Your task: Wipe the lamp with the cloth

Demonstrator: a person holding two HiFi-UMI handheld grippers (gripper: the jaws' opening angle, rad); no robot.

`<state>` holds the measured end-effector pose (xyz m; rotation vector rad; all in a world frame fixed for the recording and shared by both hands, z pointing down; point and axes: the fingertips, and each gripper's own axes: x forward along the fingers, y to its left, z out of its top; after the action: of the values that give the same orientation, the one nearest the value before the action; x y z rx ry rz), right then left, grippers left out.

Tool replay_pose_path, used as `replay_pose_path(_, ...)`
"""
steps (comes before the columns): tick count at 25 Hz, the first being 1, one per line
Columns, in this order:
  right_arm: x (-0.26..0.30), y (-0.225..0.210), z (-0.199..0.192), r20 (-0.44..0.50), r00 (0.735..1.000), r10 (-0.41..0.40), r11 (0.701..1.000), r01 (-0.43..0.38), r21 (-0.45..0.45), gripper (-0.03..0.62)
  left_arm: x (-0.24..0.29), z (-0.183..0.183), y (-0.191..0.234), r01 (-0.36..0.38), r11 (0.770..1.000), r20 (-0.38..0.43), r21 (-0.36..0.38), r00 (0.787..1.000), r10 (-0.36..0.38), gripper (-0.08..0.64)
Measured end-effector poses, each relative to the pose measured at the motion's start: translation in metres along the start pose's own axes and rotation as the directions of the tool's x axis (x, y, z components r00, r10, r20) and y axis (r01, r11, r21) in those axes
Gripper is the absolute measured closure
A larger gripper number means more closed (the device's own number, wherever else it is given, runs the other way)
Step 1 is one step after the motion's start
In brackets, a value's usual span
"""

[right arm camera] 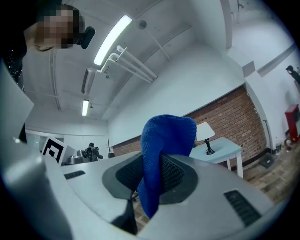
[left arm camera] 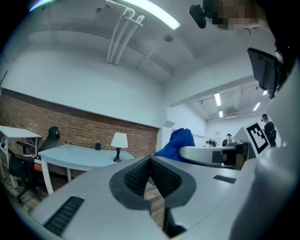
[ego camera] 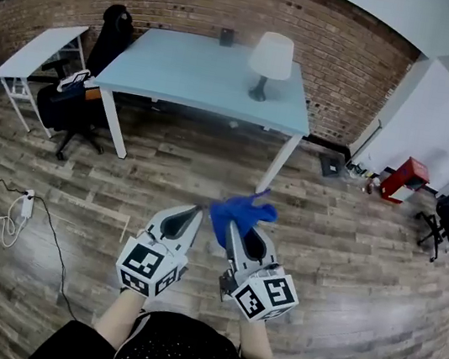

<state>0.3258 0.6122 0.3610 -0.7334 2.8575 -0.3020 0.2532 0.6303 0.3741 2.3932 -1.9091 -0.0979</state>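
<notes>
lamp with a white shade and a thin dark stem [ego camera: 271, 58] stands on the long pale table [ego camera: 182, 74], near its right end, close to the red brick wall [ego camera: 348, 50]. it is well apart from the person, across a wide stretch of wooden floor [ego camera: 343, 237]. it looks light and top-heavy to me, so a hard push on the shade could tip it, and the table edge is near on that side. the shade is likely thin, so soft strokes would suit it. the foot looks like the safe place to steady it.

the soft blue cloth [right arm camera: 161, 150] looks floppy and light. the right gripper [ego camera: 232, 228] pinches it between its pads, with a big fold standing up above the jaws and a tail hanging under. the left gripper [left arm camera: 150, 161] is pressed together with nothing in it — it could hold the foot.

the way ahead looks open. a black office chair [ego camera: 111, 40] and a small white desk [ego camera: 37, 49] sit off to the left — and a white plug box with its cables [ego camera: 27, 205] lies on the floor there, out of the path.
</notes>
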Motion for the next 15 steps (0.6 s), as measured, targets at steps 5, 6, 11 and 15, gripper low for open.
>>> replay_pose_path(5, 0.029, -0.014, -0.010, -0.038, 0.999, 0.018, 1.000, -0.017, 0.018, 0.518, 0.020, -0.005, 0.026, -0.025, 0.999, -0.010, -0.025, 1.000, 0.024, 0.551)
replay_pose_path(6, 0.036, -0.017, -0.013, -0.045, 0.999, 0.020, 1.000, -0.019, 0.020, 0.518, 0.025, -0.007, 0.032, -0.026, 0.999, -0.012, -0.032, 1.000, 0.026, 0.551)
replay_pose_path(11, 0.078, -0.046, -0.021, -0.053, 0.999, -0.009, 1.000, 0.010, 0.012, 0.518, 0.068, -0.014, 0.068, -0.003, 0.999, -0.017, -0.039, 1.000, 0.003, 0.551)
replay_pose_path(15, 0.129, -0.076, -0.016, -0.045, 0.998, -0.049, 0.999, 0.049, 0.005, 0.518, 0.115, -0.003, 0.113, 0.017, 0.999, -0.011, -0.041, 1.000, -0.018, 0.552)
